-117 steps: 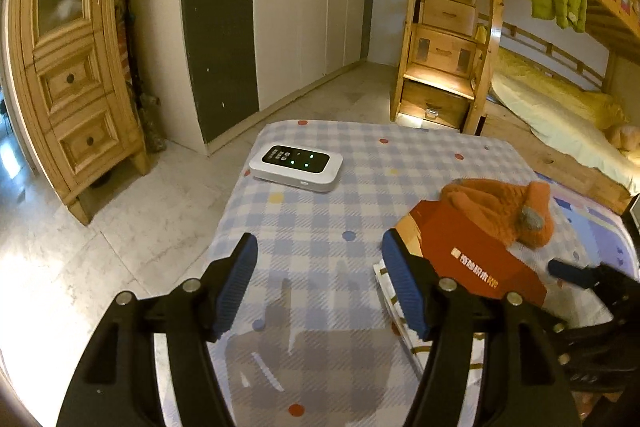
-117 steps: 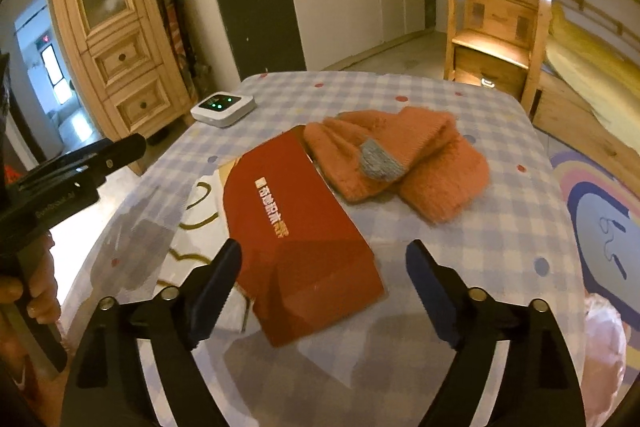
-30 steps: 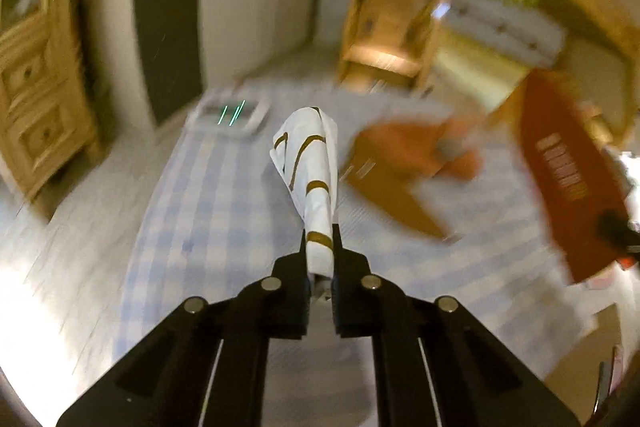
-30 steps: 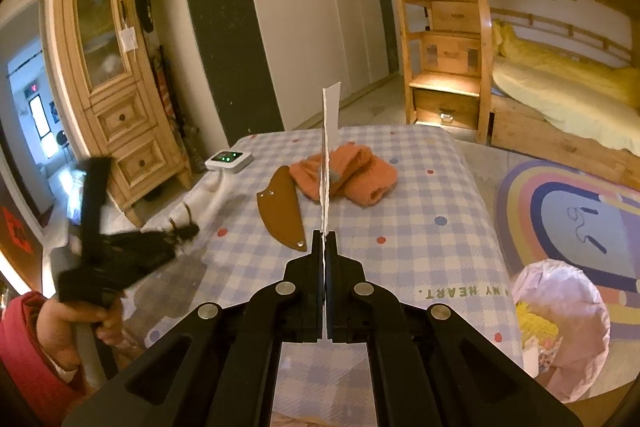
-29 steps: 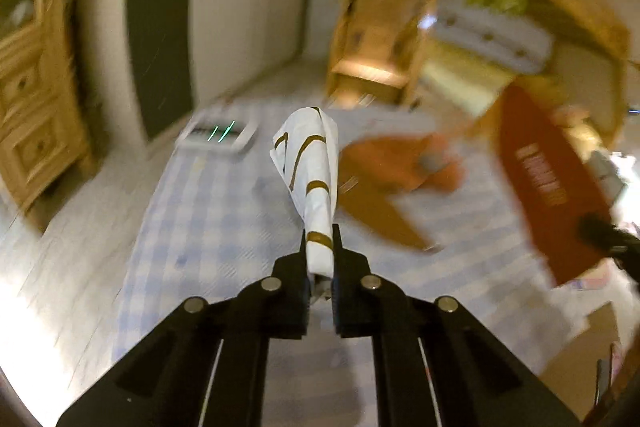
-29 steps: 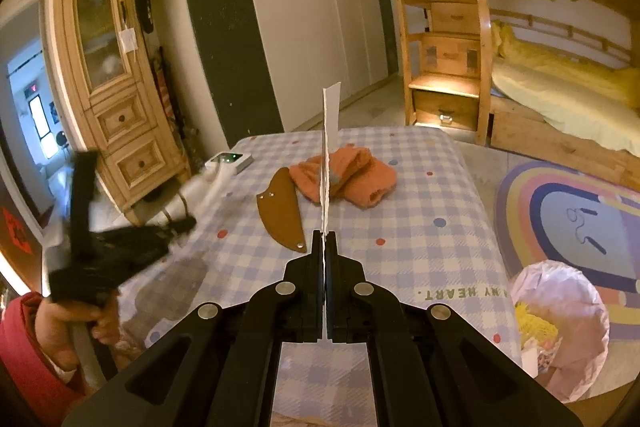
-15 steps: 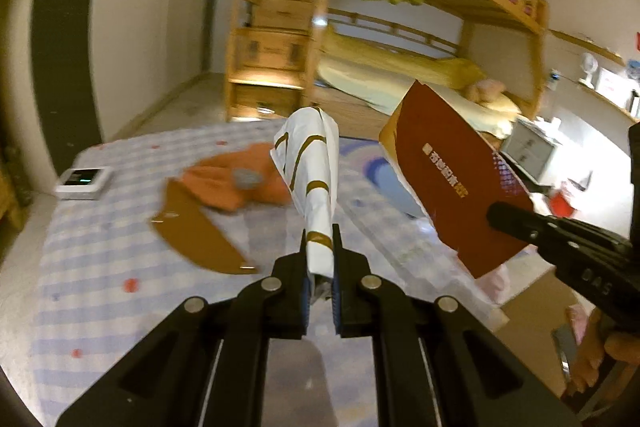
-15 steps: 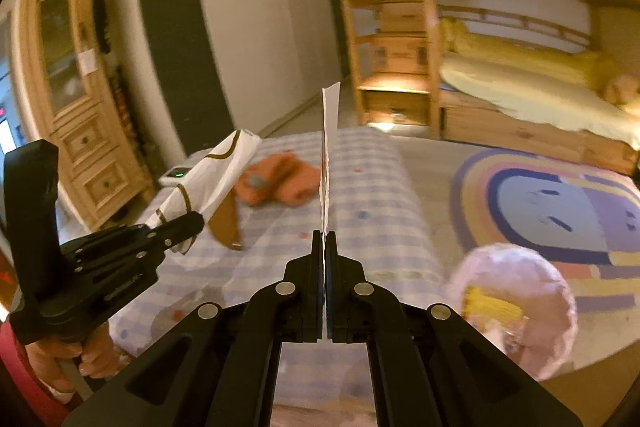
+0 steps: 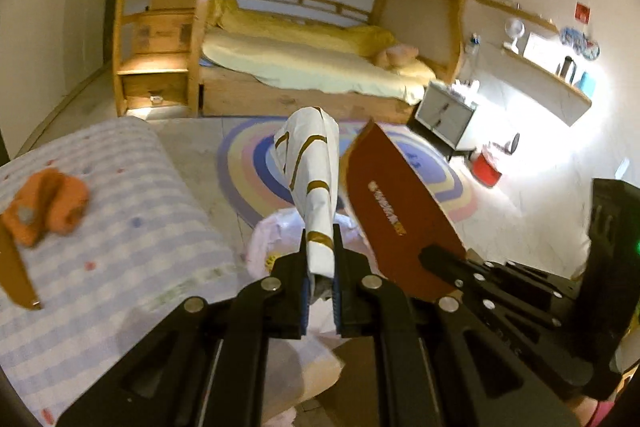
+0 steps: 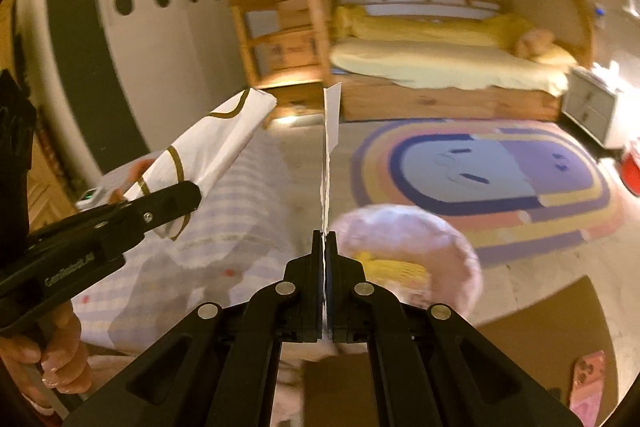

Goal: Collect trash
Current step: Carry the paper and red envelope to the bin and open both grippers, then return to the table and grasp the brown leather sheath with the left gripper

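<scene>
**Both grippers carrying trash above the pink bag**

The left gripper is clamping tight on a crumpled white wrapper with gold stripes, which is sticking up and forward from its fingers. Just to its right, the right gripper is pinching a flat red paper envelope, seen edge-on in its own view. The pink-lined trash bag is sitting on the floor directly below and ahead of both. An orange knit hat is lying on the checked bedcover, off to the left.
</scene>
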Action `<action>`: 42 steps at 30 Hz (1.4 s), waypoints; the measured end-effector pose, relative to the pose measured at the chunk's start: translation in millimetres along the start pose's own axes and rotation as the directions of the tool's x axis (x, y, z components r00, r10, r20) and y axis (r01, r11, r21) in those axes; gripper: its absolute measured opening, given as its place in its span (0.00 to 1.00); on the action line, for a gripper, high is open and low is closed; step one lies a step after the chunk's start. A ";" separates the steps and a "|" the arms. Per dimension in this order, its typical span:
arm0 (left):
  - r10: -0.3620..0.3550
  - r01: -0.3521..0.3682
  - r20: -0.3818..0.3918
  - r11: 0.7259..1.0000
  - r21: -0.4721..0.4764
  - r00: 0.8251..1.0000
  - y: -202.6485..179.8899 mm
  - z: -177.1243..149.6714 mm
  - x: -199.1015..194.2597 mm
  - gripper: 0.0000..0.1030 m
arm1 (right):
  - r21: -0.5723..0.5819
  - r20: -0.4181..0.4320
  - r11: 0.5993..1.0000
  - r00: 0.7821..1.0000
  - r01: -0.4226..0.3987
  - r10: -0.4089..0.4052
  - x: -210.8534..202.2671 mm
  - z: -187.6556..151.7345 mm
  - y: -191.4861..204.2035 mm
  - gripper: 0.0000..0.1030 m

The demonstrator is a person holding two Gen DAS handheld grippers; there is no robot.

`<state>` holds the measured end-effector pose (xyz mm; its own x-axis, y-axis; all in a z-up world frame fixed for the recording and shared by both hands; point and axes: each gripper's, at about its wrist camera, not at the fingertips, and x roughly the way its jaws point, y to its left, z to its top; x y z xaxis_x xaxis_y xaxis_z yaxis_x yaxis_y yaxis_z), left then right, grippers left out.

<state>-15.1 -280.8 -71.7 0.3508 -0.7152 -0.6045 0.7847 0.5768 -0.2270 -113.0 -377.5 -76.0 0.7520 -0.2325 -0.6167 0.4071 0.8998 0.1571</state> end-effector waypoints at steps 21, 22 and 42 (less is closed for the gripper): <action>-0.003 0.006 -0.091 1.000 0.025 0.996 -19.9 11.3 77.9 0.57 | 0.158 -0.068 0.984 0.995 0.076 -0.066 48.2 -9.3 -82.6 0.11; -0.003 0.004 -0.084 1.000 0.016 0.996 -18.4 11.2 74.6 0.57 | 0.156 -0.061 0.985 0.996 0.074 -0.066 43.9 -9.0 -81.5 0.11; 0.386 -0.370 0.062 0.912 -0.177 0.921 147.2 -18.6 -95.3 0.57 | -0.090 -0.068 0.975 0.978 -0.203 0.197 29.1 23.0 81.9 0.28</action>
<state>57.4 -120.4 -61.7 0.6573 -0.4602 -0.5968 0.4952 0.8607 -0.1183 -45.8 -319.0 -63.4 0.7805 -0.0246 -0.6246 0.1972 0.9579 0.2088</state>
